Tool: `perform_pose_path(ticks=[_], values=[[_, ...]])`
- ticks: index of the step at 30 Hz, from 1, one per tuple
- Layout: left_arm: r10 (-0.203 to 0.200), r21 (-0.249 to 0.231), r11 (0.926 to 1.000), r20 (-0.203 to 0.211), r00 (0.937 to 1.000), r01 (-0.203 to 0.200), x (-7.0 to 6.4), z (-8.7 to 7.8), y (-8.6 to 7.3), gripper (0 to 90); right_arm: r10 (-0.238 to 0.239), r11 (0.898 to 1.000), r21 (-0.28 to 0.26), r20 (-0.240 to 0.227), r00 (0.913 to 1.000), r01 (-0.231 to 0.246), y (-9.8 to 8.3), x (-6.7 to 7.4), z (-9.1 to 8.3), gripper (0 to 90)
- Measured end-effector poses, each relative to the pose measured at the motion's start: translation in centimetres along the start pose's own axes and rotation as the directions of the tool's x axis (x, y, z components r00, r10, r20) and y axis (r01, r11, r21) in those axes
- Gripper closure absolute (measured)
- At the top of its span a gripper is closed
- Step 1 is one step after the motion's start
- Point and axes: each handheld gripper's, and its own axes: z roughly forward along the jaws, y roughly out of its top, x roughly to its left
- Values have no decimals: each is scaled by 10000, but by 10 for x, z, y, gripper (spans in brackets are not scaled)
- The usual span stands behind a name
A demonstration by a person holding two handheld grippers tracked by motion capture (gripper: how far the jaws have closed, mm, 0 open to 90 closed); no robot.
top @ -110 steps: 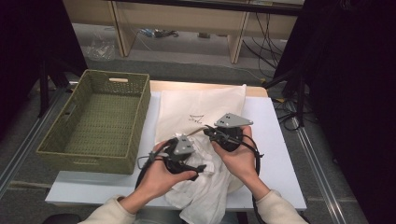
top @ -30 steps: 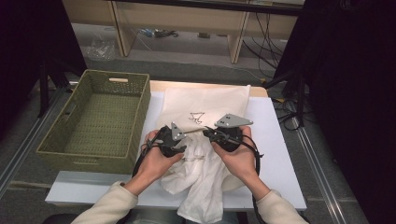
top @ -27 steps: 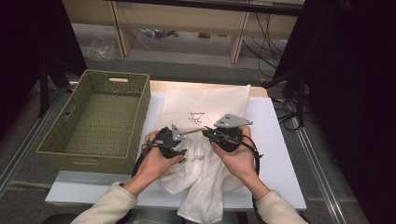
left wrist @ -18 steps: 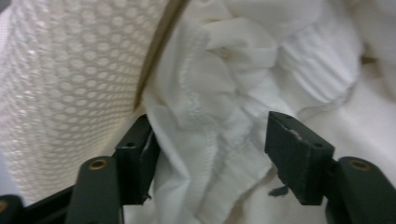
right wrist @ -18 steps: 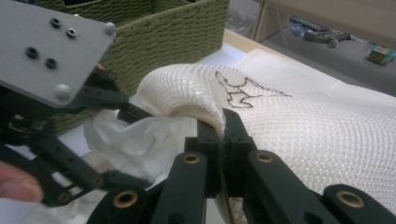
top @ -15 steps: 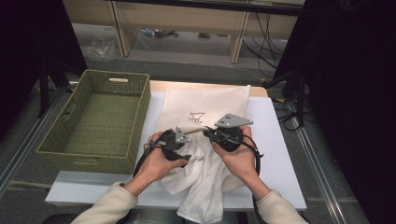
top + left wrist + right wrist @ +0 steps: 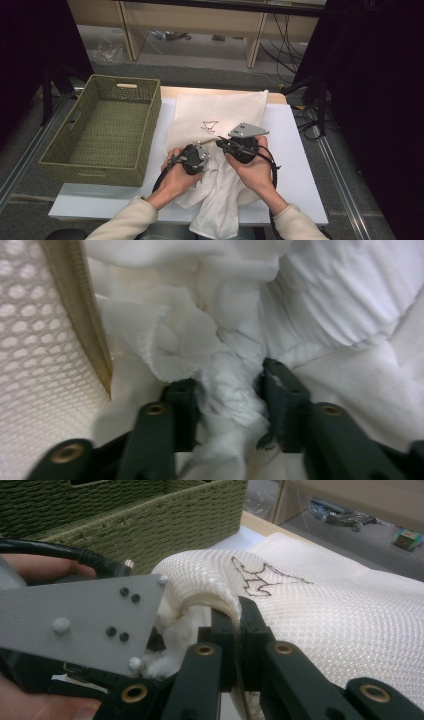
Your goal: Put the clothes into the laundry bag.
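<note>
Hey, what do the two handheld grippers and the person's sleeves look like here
Both grippers are black, with two flat black jaws hinged on brass-coloured rivets. The left gripper and the right gripper each carry a grey three-cornered plate with small dark screws, and each trails a black cable. The sleeves are cream-coloured.

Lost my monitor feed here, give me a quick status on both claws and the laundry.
Left claw shut on white cloth. Right claw shut on mesh bag rim. Cloth half inside bag. Basket alongside, nothing blocking.
</note>
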Motion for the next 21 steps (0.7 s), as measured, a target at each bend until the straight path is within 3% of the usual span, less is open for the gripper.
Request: perform_pose_path(ticks=[4, 9, 11, 13, 15, 18, 21], values=[[-466, -610, 9969, 527, 9975, 498, 2, -22, 7, 700, 70, 10000, 14, -67, 10000, -70, 0, 0, -1, 888], [-818, -1527, 9828, 1423, 9864, 1035, -4, -50, 18, 708, -31, 10000, -61, -56, 10000, 31, 1, 2, -1, 888], [-776, -1865, 9767, 1557, 9848, 1064, -8, -56, 23, 709, -185, 9997, -135, -34, 9998, 185, 2, 3, 0, 889], [-689, -2236, 9695, 1425, 9874, 1000, -11, -56, 26, 708, -26, 9999, -113, -146, 9999, 24, 2, 6, -1, 889], [-799, -2492, 9628, 1065, 9911, 1044, -10, -47, 27, 707, -223, 9996, -201, -186, 9996, 219, 3, 8, 0, 890], [-906, -2227, 9701, 361, 9952, 963, 4, -24, 23, 704, -215, 9997, -136, -289, 9994, 211, 4, 10, -2, 890], [-1253, -1957, 9728, 57, 9921, 1240, 17, -1, 14, 695, -345, 9993, -180, -327, 9989, 339, 4, 9, -1, 890]])
